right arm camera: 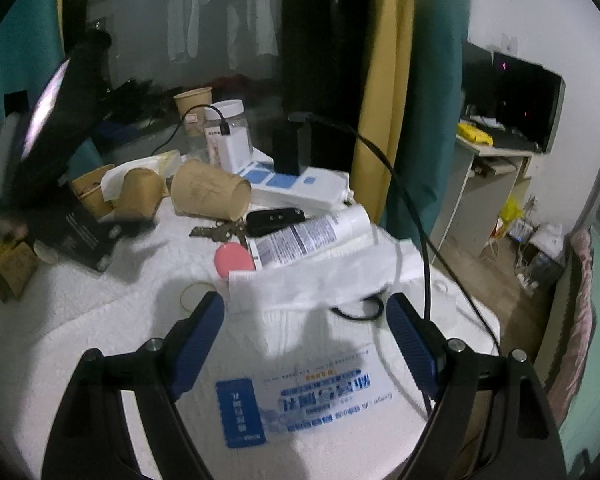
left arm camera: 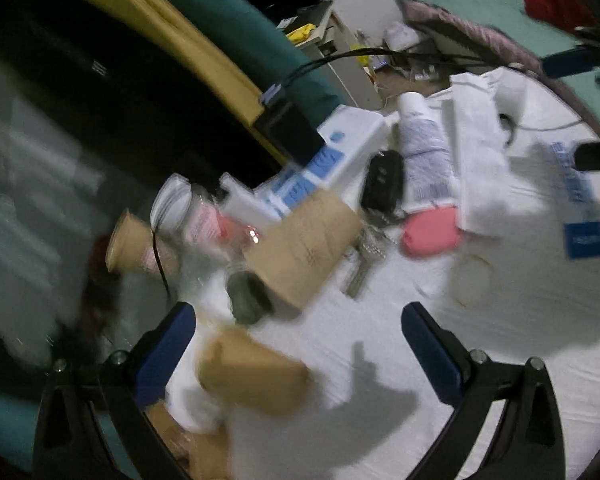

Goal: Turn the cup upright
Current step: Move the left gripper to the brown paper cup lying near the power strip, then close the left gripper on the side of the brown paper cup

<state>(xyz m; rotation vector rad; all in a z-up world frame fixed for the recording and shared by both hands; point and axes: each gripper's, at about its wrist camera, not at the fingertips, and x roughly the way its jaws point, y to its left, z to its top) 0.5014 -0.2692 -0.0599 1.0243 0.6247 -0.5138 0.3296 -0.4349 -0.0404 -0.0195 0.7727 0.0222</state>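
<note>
We saw the left hand-held gripper with its blue-padded fingers spread wide and nothing between them, hovering over the white cloth-covered counter; its view was smeared by motion blur. The right hand-held gripper was likewise spread and empty, poised above a printed white plastic bag at the near edge of the counter. The task's brown paper cup lay on its side toward the far left of the counter, its open mouth facing right, just beside a second tipped paper cup to its left. In the left wrist view that same large cup lay in the middle, and the smaller cup lay near the left finger. Just near of the large cup sat a bunch of keys and a black key fob, with a pink round disc nearer still. A white lotion tube lay to the right of the fob, next to a folded white towel. Behind the cup stood a clear jar with a white lid and an upright paper cup, and a black cable ran across the right side.
</note>
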